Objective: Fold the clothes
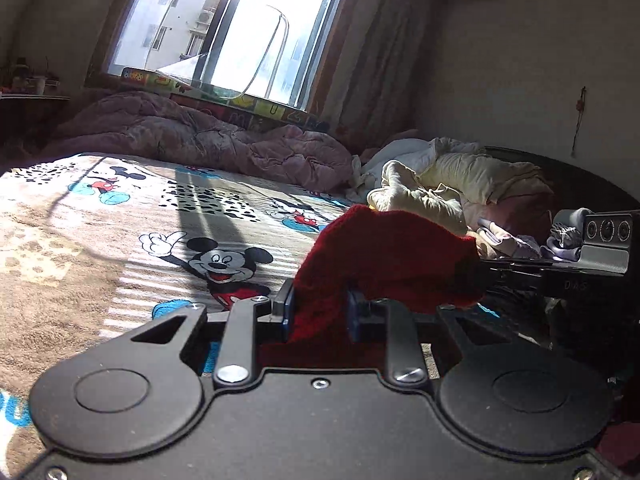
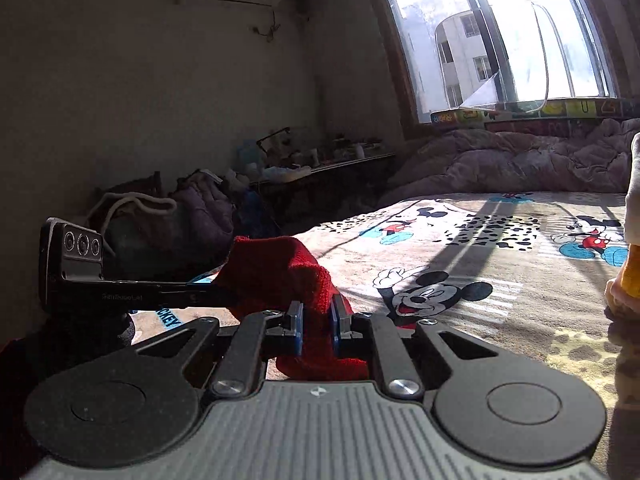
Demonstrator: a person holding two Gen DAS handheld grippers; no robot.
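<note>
A dark red knit garment (image 1: 384, 264) is held bunched above the bed between both grippers. My left gripper (image 1: 320, 308) is shut on one part of it, the cloth rising between the blue pads. My right gripper (image 2: 316, 316) is shut on another part of the same red garment (image 2: 280, 276). The right gripper shows at the right of the left wrist view (image 1: 592, 256), and the left gripper shows at the left of the right wrist view (image 2: 80, 272). The two grippers are close together. The rest of the garment hangs below, hidden.
The bed has a Mickey Mouse blanket (image 1: 120, 240). A pink quilt (image 1: 192, 136) lies bunched along the far side under the window. A pile of cream and pale clothes (image 1: 448, 188) lies at the right. A cluttered table (image 2: 320, 164) stands by the wall.
</note>
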